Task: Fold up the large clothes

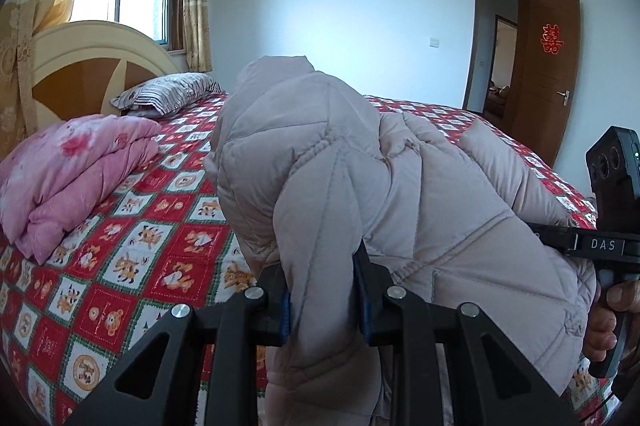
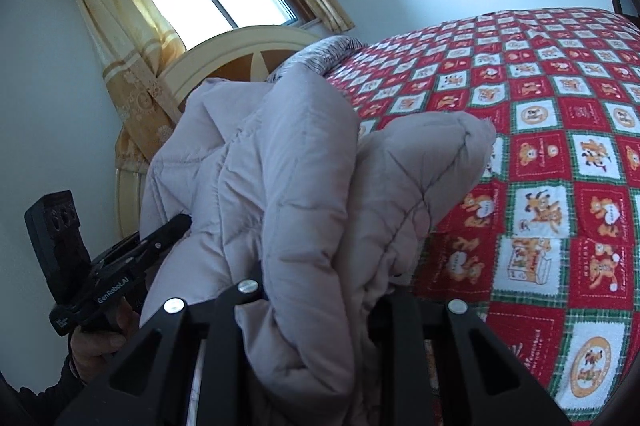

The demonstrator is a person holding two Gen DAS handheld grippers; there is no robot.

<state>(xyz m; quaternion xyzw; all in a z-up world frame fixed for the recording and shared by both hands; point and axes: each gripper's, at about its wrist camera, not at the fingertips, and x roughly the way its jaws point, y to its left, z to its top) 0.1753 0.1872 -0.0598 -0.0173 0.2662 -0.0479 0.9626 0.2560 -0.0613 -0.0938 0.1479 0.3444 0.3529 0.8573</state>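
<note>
A pale mauve quilted down jacket [image 1: 400, 186] hangs bunched above the bed, held up at two spots. In the left wrist view my left gripper [image 1: 320, 286] is shut on a thick fold of it, with the blue pads pressing both sides. My right gripper [image 1: 544, 238] comes in from the right edge and bites into the jacket's side, with a hand [image 1: 604, 322] on its handle. In the right wrist view the jacket [image 2: 288, 166] drapes over my right gripper [image 2: 320, 290], which is shut on a bundle of it. My left gripper [image 2: 180, 222] grips the jacket from the left.
The bed's red patchwork blanket [image 1: 140, 226] [image 2: 540, 146] lies below. On it are a folded pink quilt [image 1: 72, 170] at left and a striped pillow [image 1: 168, 94] by the cream headboard [image 1: 80, 66]. A brown door [image 1: 548, 74] stands open at far right.
</note>
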